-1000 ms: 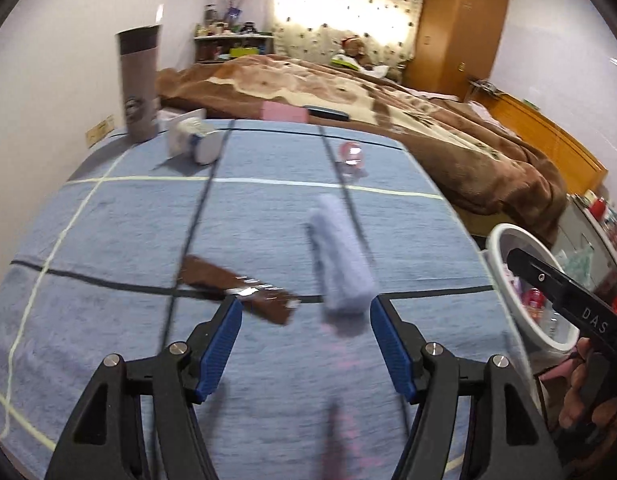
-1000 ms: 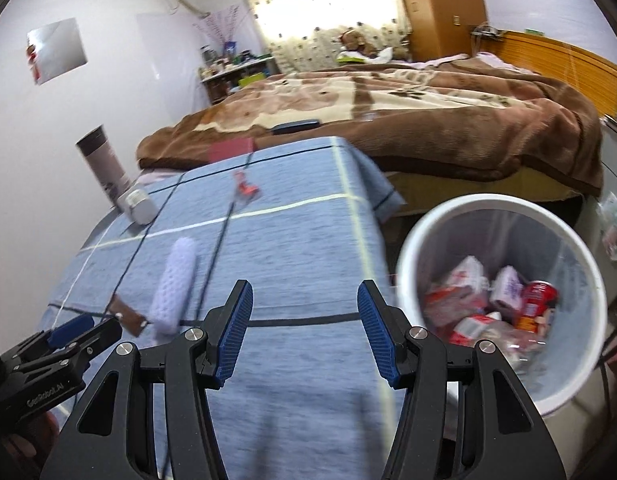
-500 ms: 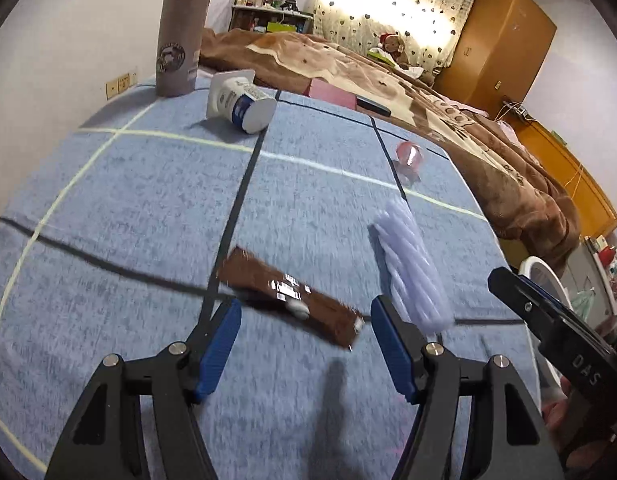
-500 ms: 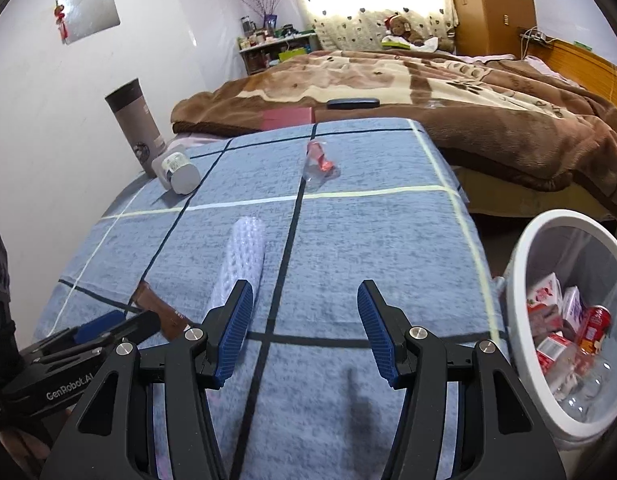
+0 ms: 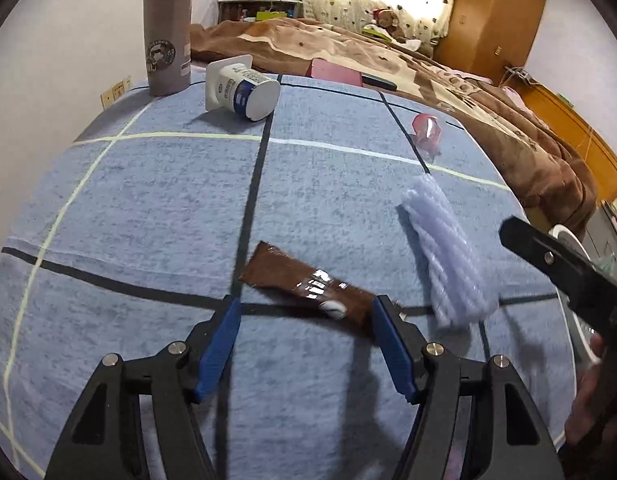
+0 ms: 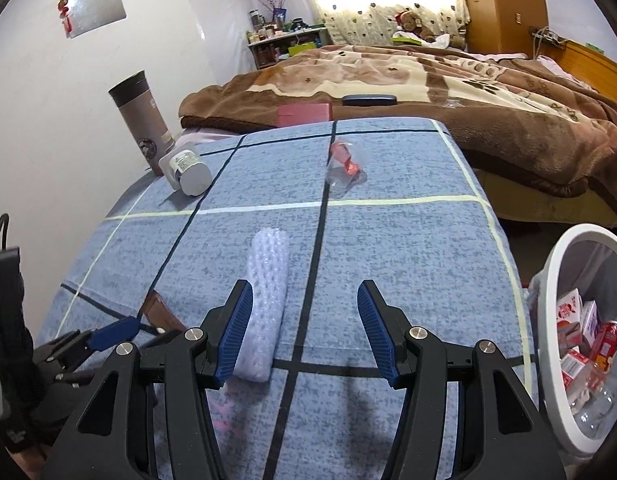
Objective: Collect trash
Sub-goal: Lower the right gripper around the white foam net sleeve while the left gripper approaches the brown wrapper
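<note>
Between the left gripper's (image 5: 306, 312) wide-spread blue fingers (image 5: 218, 346), a flat brown wrapper (image 5: 308, 286), glossy, white print near one end, flat on the blue checked worktop (image 5: 148, 200). Beside the right gripper's (image 6: 304, 298) equally wide fingers (image 6: 234, 328), a pale bubble-wrap roll (image 6: 266, 288); farther right, a white bin (image 6: 556, 256) with cartons.

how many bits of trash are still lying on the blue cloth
4: brown snack wrapper at the left gripper; white bubble-wrap roll beside it; tipped white yogurt cup near the tumbler; crumpled red-and-clear wrapper far side. Others may be hidden.
</note>
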`<state>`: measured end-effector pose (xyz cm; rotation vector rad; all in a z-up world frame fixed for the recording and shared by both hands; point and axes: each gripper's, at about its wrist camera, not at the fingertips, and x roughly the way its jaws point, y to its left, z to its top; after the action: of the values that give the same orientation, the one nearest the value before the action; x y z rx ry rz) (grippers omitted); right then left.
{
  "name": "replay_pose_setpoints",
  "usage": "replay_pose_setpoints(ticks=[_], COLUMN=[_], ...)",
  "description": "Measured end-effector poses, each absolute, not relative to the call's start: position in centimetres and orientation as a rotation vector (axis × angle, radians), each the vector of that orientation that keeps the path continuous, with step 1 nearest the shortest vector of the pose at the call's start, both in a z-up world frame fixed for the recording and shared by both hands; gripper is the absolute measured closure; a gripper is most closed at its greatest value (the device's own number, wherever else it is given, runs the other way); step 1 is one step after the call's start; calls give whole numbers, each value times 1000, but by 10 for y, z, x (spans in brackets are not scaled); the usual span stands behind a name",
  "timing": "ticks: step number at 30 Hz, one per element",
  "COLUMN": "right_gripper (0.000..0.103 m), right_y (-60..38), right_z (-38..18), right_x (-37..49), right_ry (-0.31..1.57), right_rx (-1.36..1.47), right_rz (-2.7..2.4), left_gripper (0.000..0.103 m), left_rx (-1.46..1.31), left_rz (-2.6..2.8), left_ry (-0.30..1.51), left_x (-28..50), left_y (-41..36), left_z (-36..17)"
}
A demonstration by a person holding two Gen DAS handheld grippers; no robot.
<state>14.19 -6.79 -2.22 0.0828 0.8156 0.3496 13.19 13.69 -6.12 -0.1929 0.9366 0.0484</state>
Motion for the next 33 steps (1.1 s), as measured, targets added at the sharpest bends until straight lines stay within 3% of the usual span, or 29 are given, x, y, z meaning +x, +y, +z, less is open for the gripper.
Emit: replay_pose_setpoints(ticks=[10,33], right_gripper=[47,47], right_y=[-56,-65], right_z=[-26,-38], right_x=[146,159], right_ry=[835,883], right_rx=[52,76], right_rz=[368,350], left_gripper=[33,34], left_rx=[-351,-172], left_rz=[26,48], left_ry=[901,949], left_x=[124,149], left_y=[163,123], left_z=[-51,-61])
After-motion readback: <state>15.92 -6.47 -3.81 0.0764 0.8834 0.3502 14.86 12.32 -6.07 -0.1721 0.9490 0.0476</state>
